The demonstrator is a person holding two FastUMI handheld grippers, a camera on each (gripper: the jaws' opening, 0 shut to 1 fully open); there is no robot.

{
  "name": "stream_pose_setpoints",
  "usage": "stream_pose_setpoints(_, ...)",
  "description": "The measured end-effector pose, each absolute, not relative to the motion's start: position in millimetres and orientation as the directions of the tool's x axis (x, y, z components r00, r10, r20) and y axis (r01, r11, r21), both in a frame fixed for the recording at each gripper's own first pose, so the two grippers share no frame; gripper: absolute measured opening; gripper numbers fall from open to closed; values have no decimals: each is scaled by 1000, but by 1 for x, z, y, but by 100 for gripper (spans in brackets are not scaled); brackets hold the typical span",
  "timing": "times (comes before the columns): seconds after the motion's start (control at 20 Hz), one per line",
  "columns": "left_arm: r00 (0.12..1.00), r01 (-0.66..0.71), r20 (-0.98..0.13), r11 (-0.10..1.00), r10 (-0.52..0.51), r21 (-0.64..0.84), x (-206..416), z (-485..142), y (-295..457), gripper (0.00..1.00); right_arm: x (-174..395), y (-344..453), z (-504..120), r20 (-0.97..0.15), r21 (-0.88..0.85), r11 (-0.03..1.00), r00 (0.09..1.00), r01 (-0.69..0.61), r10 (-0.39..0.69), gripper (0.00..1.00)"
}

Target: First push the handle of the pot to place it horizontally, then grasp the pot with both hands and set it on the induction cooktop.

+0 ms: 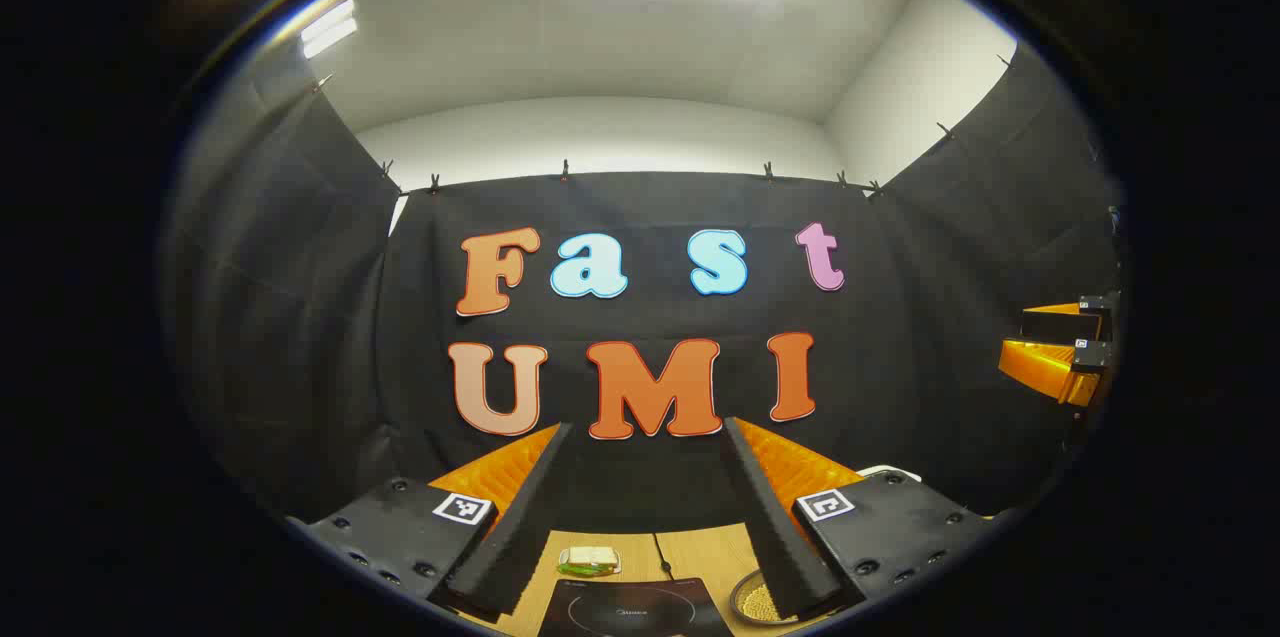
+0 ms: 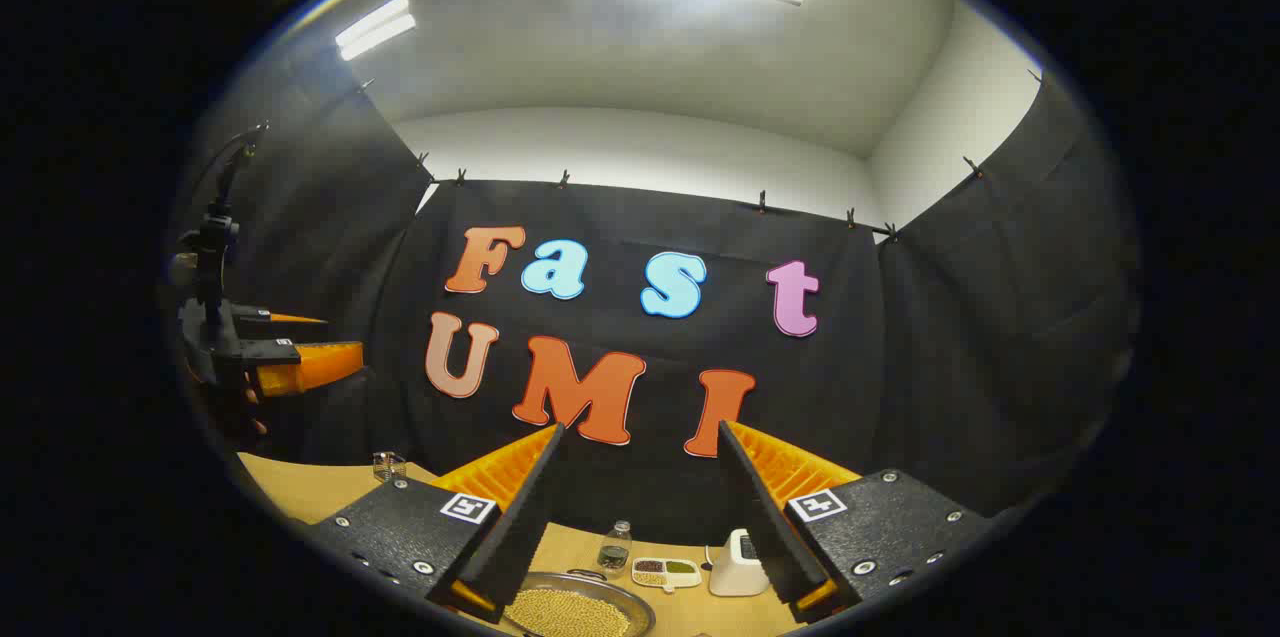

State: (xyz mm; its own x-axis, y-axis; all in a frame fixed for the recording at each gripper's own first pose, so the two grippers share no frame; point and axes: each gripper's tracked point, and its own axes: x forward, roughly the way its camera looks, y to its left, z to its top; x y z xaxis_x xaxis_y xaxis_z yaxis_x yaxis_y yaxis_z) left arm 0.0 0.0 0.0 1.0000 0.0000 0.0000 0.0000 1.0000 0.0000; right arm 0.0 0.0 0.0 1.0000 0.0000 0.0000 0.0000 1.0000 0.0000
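Observation:
The pot (image 2: 575, 609), a metal pan holding yellow beans, lies low in the right gripper view between my right gripper's fingers; its handle is cut off at the bottom edge. My right gripper (image 2: 640, 429) is held high above it, open and with nothing between the fingers. In the left gripper view the black induction cooktop (image 1: 635, 609) lies on the wooden table, and a part of the pot's rim (image 1: 752, 602) shows to its right behind one finger. My left gripper (image 1: 648, 427) hovers open and holds nothing, well above the cooktop.
A small white dish with something green (image 1: 590, 560) sits behind the cooktop. Behind the pot stand a small bottle (image 2: 613, 547), a divided dish (image 2: 667, 572) and a white device (image 2: 735, 549). A glass (image 2: 388, 464) is at the table's far left.

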Motion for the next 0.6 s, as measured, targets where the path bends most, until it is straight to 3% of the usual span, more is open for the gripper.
stream_pose_setpoints(0.4, 1000, -7, 10, 1000, 6, 6, -3, -1, 2, 92, 1, 4, -3, -9, 6, 1000, 1000, -10, 10, 92)
stream_pose_setpoints(0.6, 999, -27, 21, 1000, 27, 5, -4, 0, 10, 98, 2, 6, -4, -14, -4, 1000, 1000, -14, 14, 92)
